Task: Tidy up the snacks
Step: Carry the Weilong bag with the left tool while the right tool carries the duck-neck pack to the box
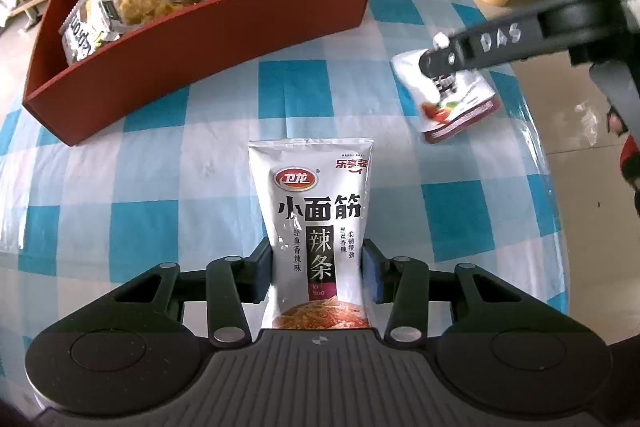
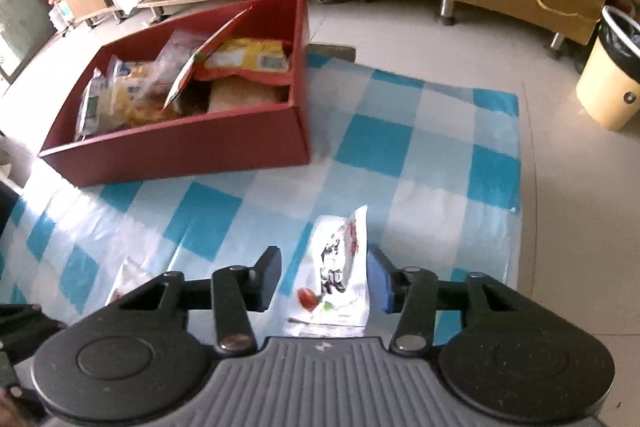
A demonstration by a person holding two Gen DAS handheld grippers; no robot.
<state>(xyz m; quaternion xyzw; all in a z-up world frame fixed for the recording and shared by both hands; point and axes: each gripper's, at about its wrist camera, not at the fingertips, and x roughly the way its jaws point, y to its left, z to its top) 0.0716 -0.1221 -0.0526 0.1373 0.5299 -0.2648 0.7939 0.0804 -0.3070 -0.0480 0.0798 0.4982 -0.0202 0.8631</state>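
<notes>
The red cardboard tray [image 1: 208,39] stands at the far left of the blue-and-white checked desk [image 1: 152,219], already stacked with mixed snack bags.

Nearer and to its right, the silver foil pouch of spicy gluten strips [image 1: 314,227] is pinched in the left claw [image 1: 316,273]: the blue pads press its two side edges at the lower half, and the pouch stands up from between them, its top seal pointing toward the tray. It looks light, soft and slick; a squeeze crumples it rather than breaks it, so the sealed edges or the flat lower body give the firmest hold.

Farther right, the smaller white pouch with red chilli print [image 2: 340,275] sits between the fingers of the right claw [image 2: 326,279], tilted on edge. The right pad touches it. The left pad seems to stand a little off in the wrist view, so the grip may be slight, though the claw is drawn close together around the bag. This bag is equally limp and likely to swing.
</notes>
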